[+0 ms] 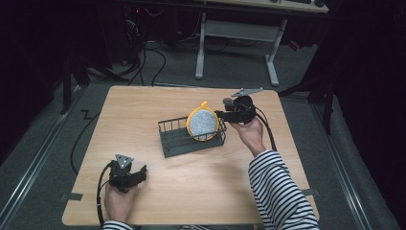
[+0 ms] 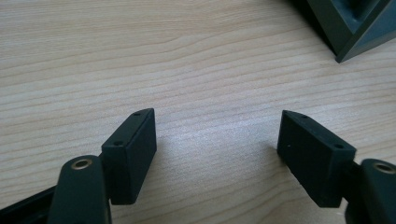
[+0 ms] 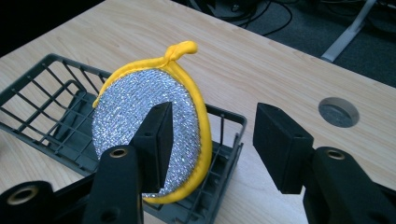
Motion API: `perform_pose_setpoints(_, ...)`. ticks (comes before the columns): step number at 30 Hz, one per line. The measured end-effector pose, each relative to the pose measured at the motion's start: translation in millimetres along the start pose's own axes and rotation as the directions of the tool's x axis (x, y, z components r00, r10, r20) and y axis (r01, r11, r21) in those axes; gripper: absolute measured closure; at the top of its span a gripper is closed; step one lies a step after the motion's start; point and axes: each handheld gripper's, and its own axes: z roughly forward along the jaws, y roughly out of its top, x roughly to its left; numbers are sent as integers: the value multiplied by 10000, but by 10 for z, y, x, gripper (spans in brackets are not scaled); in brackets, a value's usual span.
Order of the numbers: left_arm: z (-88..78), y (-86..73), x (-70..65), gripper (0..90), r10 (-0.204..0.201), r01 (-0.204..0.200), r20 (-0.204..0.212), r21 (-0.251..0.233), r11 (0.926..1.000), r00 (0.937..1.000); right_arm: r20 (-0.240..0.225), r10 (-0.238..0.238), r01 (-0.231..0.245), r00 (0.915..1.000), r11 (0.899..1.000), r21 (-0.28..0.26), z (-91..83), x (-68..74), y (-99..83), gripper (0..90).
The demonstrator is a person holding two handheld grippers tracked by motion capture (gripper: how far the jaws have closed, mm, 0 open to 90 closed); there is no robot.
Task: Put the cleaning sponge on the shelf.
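Note:
A round silver scouring pad (image 1: pixel 203 123) with a yellow rim and loop stands on edge at the right end of a dark grey wire basket (image 1: pixel 171 143) in the middle of the table. My right gripper (image 1: pixel 221 115) sits just right of the basket, open. In the right gripper view the pad (image 3: pixel 135 107) leans in the basket (image 3: pixel 46 93) beyond the left jaw, and nothing is pressed between the jaws of the right gripper (image 3: pixel 212 121). My left gripper (image 1: pixel 139 173) rests near the table's front left, open. Bare wood lies under the left gripper (image 2: pixel 217 126).
The wooden table (image 1: pixel 201 191) has a round cable hole (image 3: pixel 338 112) beyond the right gripper. A corner of the basket (image 2: pixel 355 28) shows past the left gripper. A white-legged desk (image 1: pixel 237 48) and floor cables lie behind the table.

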Motion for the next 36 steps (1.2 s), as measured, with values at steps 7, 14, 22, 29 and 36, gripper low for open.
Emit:
perform_pose_setpoints(7, -1, -1, 6, 290, -42, 42, 36, -20, 10000, 10000, 120, 207, -205, 9997, 9997, -120, -234, -92, -62, 482)
perform_pose_setpoints(14, -1, -1, 7, 289, -53, 53, 45, -24, 10000, 10000, 205, 499, -494, 9985, 9985, -228, -448, -155, -174, 485)
perform_pose_setpoints(22, -1, -1, 7, 289, -48, 48, 52, -27, 10000, 10000, 182, 760, -750, 9969, 9960, -495, -706, -177, -345, 485)
perform_pose_setpoints(29, -1, -1, 5, 289, -35, 35, 53, -25, 10000, 10000, 296, 987, -969, 9947, 9937, -565, -890, -205, -515, 485)
perform_pose_setpoints(36, -1, -1, 4, 289, -29, 29, 61, -24, 10000, 10000, 383, 1226, -1195, 9917, 9899, -760, -1045, -226, -704, 486)
